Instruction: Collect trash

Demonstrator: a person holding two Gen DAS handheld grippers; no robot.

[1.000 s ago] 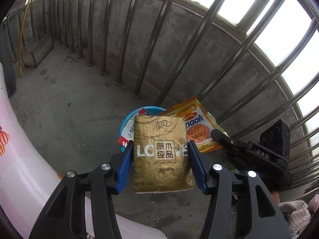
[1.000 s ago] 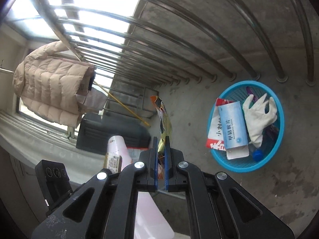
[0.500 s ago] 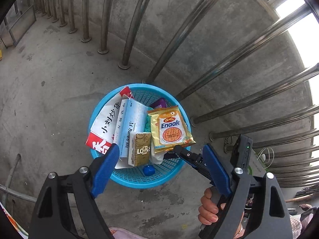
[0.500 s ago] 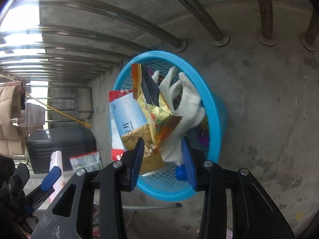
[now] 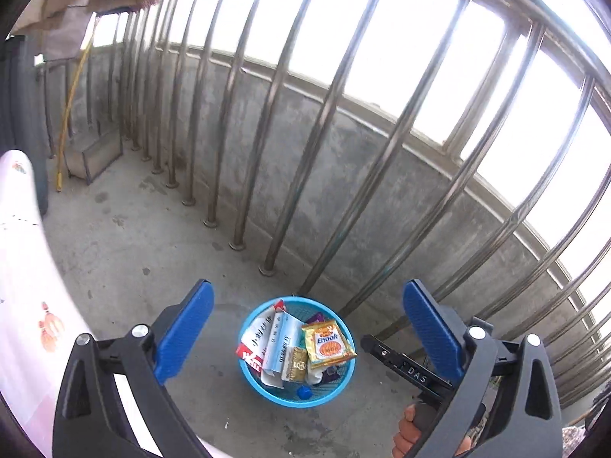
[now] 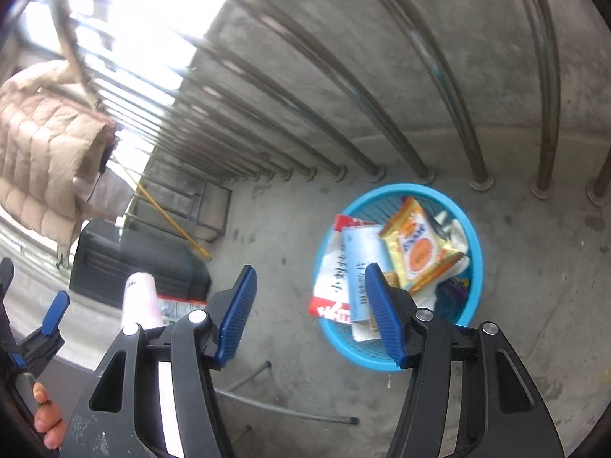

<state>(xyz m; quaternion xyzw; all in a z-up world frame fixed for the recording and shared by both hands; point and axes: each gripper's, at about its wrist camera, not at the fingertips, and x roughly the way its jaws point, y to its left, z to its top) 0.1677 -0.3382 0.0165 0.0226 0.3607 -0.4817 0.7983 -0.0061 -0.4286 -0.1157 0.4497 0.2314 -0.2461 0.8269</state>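
Left tongs and right tongs opening, both empty.

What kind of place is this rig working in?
Probably a home balcony: bare concrete floor and low wall, tall metal railing bars open to daylight, and a padded jacket hung up to air. A blue basket holds the trash.
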